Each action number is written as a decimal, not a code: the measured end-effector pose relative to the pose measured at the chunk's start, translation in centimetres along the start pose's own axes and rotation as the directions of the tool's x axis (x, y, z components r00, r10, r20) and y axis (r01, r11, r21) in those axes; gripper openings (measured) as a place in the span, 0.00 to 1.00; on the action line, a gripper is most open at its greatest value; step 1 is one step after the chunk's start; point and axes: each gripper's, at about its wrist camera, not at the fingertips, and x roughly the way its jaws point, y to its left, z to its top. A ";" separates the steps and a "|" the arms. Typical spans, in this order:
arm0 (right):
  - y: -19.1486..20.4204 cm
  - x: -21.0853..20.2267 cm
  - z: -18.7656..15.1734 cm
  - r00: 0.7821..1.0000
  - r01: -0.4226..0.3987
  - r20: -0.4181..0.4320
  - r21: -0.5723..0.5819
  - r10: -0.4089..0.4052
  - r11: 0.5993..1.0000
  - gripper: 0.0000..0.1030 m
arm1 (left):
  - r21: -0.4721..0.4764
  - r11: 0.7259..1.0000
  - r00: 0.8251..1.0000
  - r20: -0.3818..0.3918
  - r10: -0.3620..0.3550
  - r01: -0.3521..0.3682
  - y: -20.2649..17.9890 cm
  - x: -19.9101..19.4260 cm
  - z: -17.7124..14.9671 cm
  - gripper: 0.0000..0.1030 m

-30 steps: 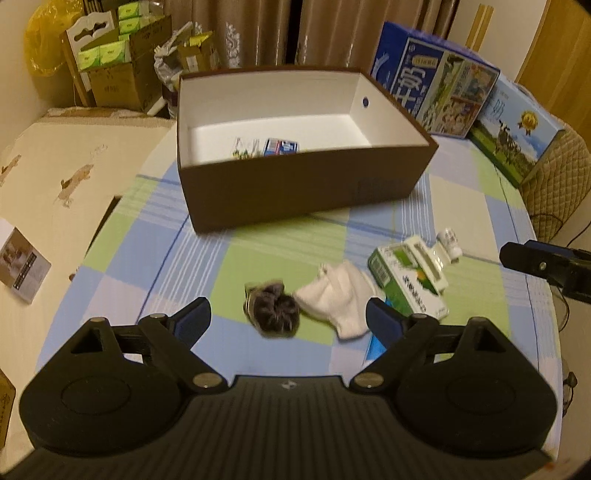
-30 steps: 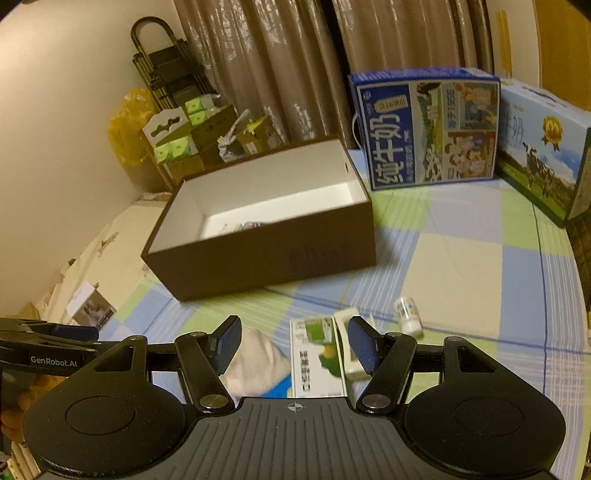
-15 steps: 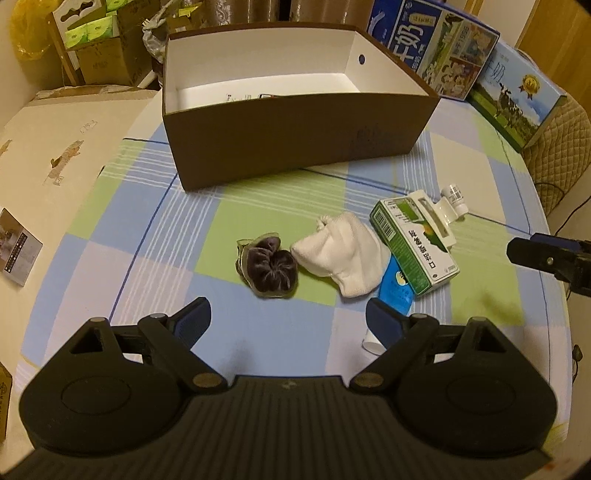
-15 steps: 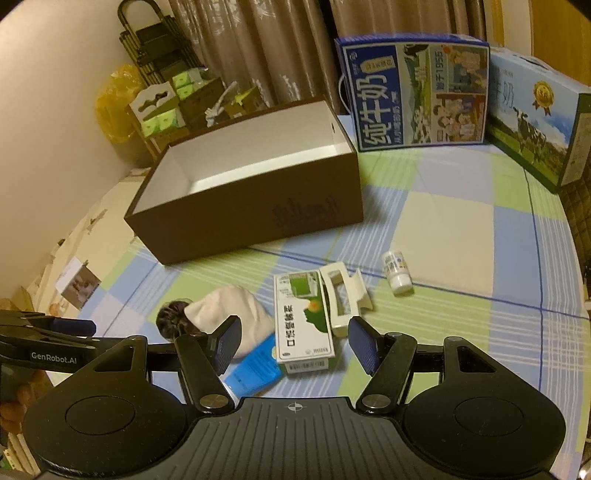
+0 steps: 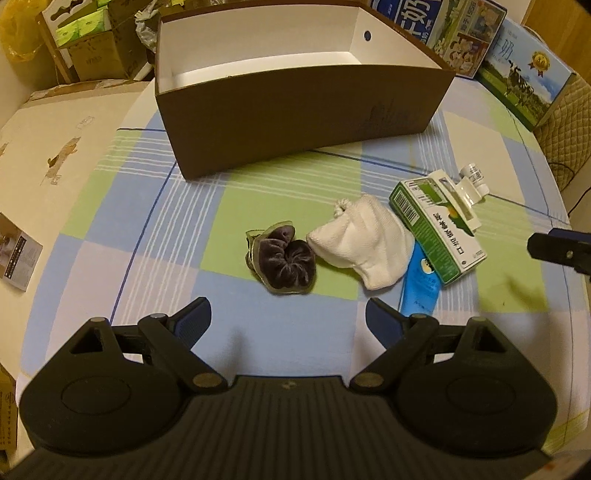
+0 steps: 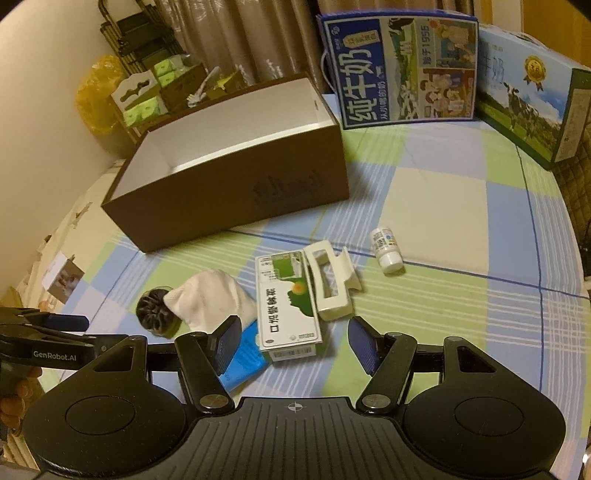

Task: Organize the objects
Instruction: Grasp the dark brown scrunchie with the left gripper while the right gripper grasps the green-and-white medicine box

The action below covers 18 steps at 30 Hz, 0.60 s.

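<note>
On the checked cloth lie a dark velvet scrunchie [image 5: 282, 264], a white sock [image 5: 364, 243], a green-and-white carton [image 5: 437, 230], a blue tube [image 5: 421, 284], a cream hair claw [image 6: 330, 284] and a small white bottle [image 6: 386, 249]. Behind them stands an open brown box [image 5: 295, 107] with a white inside. My left gripper [image 5: 288, 323] hangs open just short of the scrunchie, holding nothing. My right gripper [image 6: 291, 339] is open over the near end of the carton [image 6: 288, 306], the blue tube [image 6: 242, 356] under its left finger.
Two blue milk cartons [image 6: 400, 64] stand at the back right edge of the table. Cardboard boxes and a yellow bag [image 5: 22, 29] crowd the far left. A leaflet [image 5: 18, 254] lies on the cream surface left of the cloth. A quilted chair [image 5: 565, 125] is at right.
Both grippers have pulled back and lowered toward the loose items, which now sit higher and larger in both views. Both grippers stay open; nothing was picked up.
</note>
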 end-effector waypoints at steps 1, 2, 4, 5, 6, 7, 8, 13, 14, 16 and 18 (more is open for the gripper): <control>-0.1 0.1 0.0 1.000 0.006 -0.002 0.005 -0.006 1.000 0.60 | 0.008 1.000 1.000 0.002 -0.001 0.001 0.1 0.3 0.0 0.86; -0.3 0.2 0.0 1.000 0.012 -0.004 0.010 -0.012 1.000 0.60 | 0.015 1.000 1.000 0.004 -0.003 0.003 0.1 0.5 0.1 0.85; -0.6 0.3 0.1 1.000 0.027 -0.007 0.021 -0.026 0.999 0.60 | 0.035 0.999 1.000 0.012 -0.008 0.007 0.3 1.2 0.1 0.82; -0.7 0.3 0.0 0.999 0.034 -0.008 0.027 -0.033 0.999 0.60 | 0.047 0.999 1.000 0.012 -0.008 0.007 0.3 1.7 0.2 0.81; -0.9 0.4 0.0 0.999 0.039 -0.009 0.033 -0.039 0.999 0.60 | 0.059 0.998 1.000 0.013 -0.009 0.008 0.4 2.1 0.3 0.80; -1.0 0.4 0.0 0.999 0.045 -0.010 0.041 -0.045 0.998 0.60 | 0.072 0.997 1.000 0.014 -0.010 0.009 0.4 2.6 0.4 0.78; -1.2 0.4 0.0 0.999 0.052 -0.013 0.048 -0.052 0.997 0.60 | 0.085 0.996 1.000 0.011 -0.010 0.009 0.4 3.1 0.5 0.77; -2.2 0.5 -0.2 0.996 0.089 -0.025 0.085 -0.087 0.992 0.60 | 0.140 0.990 1.000 -0.004 -0.008 0.009 0.5 5.6 1.4 0.72; -2.3 0.5 -0.3 0.995 0.095 -0.028 0.091 -0.093 0.991 0.60 | 0.150 0.989 1.000 -0.011 -0.004 0.006 0.5 6.0 1.5 0.71; -2.6 0.5 -0.4 0.994 0.108 -0.033 0.103 -0.105 0.989 0.60 | 0.169 0.986 1.000 -0.019 -0.003 0.006 0.4 6.9 1.8 0.68; -2.9 0.5 -0.4 0.993 0.116 -0.037 0.113 -0.113 0.987 0.60 | 0.188 0.982 1.000 -0.028 0.003 0.003 0.4 7.6 2.0 0.67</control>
